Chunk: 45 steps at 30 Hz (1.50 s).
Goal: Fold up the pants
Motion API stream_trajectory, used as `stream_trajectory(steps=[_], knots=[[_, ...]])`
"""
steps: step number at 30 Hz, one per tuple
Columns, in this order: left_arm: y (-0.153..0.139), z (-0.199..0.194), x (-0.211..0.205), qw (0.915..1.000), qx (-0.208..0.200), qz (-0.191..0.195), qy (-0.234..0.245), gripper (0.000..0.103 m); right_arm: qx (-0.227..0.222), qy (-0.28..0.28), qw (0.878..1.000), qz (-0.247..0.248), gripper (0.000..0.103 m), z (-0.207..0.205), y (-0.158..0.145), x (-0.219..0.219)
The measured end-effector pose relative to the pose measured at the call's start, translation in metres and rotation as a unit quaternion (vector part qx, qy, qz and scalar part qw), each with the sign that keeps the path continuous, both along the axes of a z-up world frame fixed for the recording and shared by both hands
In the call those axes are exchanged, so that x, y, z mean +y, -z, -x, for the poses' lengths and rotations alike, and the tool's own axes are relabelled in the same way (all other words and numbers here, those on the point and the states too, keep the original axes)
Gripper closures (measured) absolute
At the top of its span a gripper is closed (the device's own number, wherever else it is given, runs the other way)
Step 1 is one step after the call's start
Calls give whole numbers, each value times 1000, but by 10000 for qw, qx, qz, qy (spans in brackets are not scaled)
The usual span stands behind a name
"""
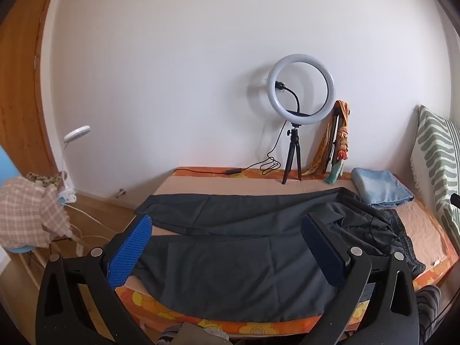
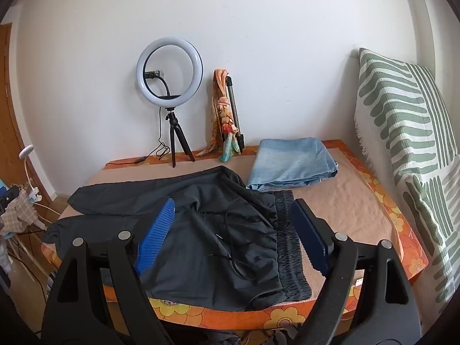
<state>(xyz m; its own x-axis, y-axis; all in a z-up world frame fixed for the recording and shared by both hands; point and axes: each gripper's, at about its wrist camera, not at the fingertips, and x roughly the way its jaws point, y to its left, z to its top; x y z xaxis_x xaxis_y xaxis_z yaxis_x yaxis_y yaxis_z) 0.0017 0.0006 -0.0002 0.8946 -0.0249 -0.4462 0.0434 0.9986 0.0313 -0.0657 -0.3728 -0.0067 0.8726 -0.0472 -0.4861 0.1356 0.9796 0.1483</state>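
The dark pants [image 1: 230, 230] lie spread flat across the bed [image 1: 425, 230], waistband toward the striped cushion [image 2: 408, 132] and the 2 legs running away from it. The elastic waistband [image 2: 287, 238] is bunched, and a drawstring [image 2: 230, 247] trails loosely over the fabric beside it. The near leg hangs slightly over the bed's front edge, so its hem is partly hidden behind the left gripper [image 1: 227, 247], whose jaws stand wide apart and hold nothing. The right gripper [image 2: 233, 233] hovers over the waistband end, jaws also wide and empty; the cloth between them lies below, not pinched.

Between the pants and the cushion lies folded light-blue denim [image 2: 290, 164], its corner touching the pants' far edge. Beyond the pants, against the wall, stand a ring light [image 2: 169, 72] on a small tripod and a leaning pole draped with an orange scarf [image 2: 221, 115]. The frame edges cut off the cushion's far side.
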Motion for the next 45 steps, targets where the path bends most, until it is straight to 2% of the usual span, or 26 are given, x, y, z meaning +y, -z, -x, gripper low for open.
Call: stream_trajectory(steps=[4, 7, 10, 21, 45], knots=[[-6, -2, 19, 9995, -11, 306, -24, 0, 17, 22, 10000, -33, 18, 2, -1, 2], [-4, -2, 2, 10000, -7, 70, -47, 0, 30, 24, 10000, -14, 18, 2, 0, 2], [0, 4, 6, 9998, -63, 164, -79, 0, 38, 26, 10000, 18, 18, 0, 1, 1], [-1, 5, 8, 9997, -70, 207, -78, 0, 1, 28, 10000, 91, 14, 2, -1, 6], [0, 4, 11, 9996, -56, 253, -75, 0, 44, 9, 10000, 41, 13, -5, 5, 6]])
